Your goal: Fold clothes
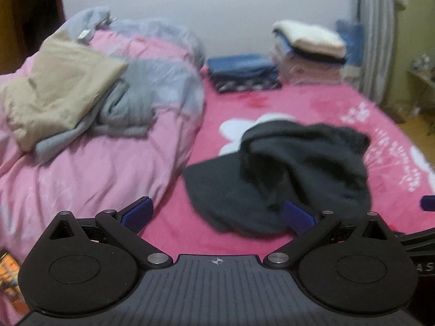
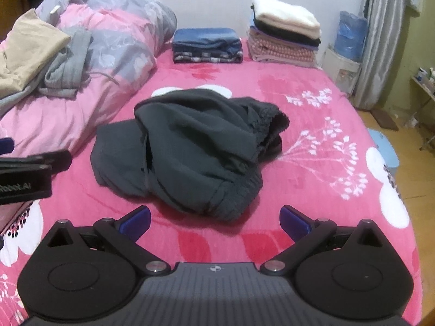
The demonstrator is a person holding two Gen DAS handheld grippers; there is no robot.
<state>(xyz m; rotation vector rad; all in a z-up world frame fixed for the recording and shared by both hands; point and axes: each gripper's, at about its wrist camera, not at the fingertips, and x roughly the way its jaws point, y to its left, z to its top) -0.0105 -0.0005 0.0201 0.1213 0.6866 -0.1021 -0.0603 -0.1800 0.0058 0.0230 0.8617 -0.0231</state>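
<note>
Dark garment (image 2: 190, 152) lies crumpled mid-bed on pink sheet (image 2: 312, 103), long axis running near-left to far-right, w/ left gripper (image 1: 217, 214) & right gripper (image 2: 214, 218) both spread, empty.

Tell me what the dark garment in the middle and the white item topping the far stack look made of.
Dark garment: likely matte fleece or sweatshirt knit, with a pilled, fuzzy lining showing at its opening. White item: probably plush fleece or terry, thick and soft-edged. Neither is certain.
</note>
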